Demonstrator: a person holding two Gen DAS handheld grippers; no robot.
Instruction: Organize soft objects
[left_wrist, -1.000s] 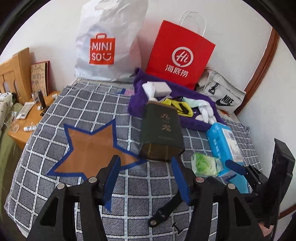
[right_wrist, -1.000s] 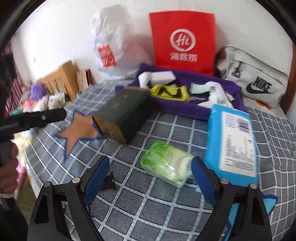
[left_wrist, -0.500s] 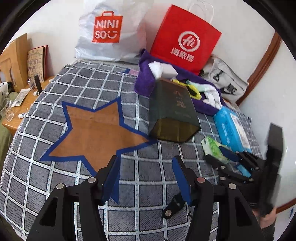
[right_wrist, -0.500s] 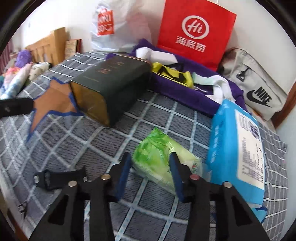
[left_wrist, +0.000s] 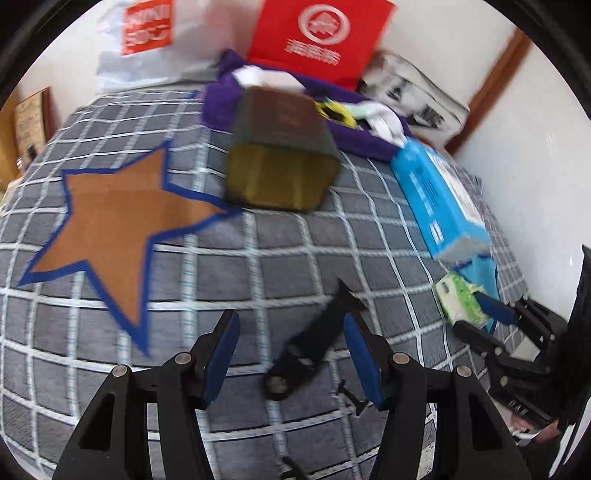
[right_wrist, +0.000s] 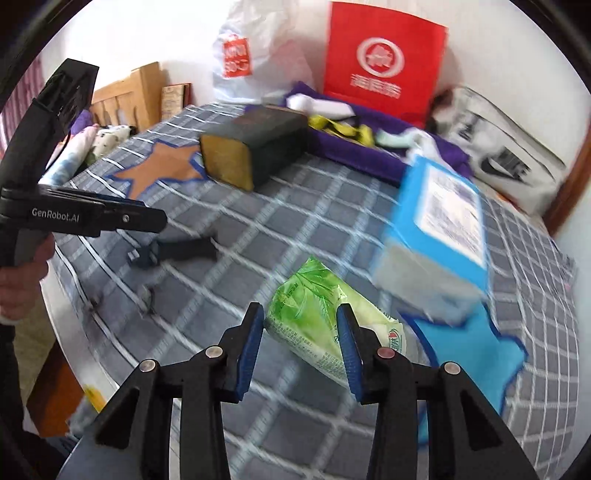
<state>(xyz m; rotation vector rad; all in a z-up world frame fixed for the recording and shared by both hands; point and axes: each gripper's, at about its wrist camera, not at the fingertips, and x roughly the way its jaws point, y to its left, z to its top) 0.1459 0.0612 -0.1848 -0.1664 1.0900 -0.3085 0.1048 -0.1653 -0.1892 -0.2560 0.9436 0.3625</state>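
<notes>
My right gripper is shut on a green tissue pack and holds it above the checked bedspread; the pack also shows in the left wrist view, held by that gripper. My left gripper is open and empty, low over the bedspread near a black strap piece. A large blue tissue package lies to the right, partly over a blue star patch. A brown star patch lies to the left.
A dark green box lies on its side mid-bed. Behind it are a purple cloth with small items, a red paper bag, a white Miniso bag and a Nike bag. The black strap piece lies near the bed's left edge.
My right gripper has closed on the green pack and lifted it back off the bed. My left gripper has moved forward and tilted, bringing the box and star closer.
</notes>
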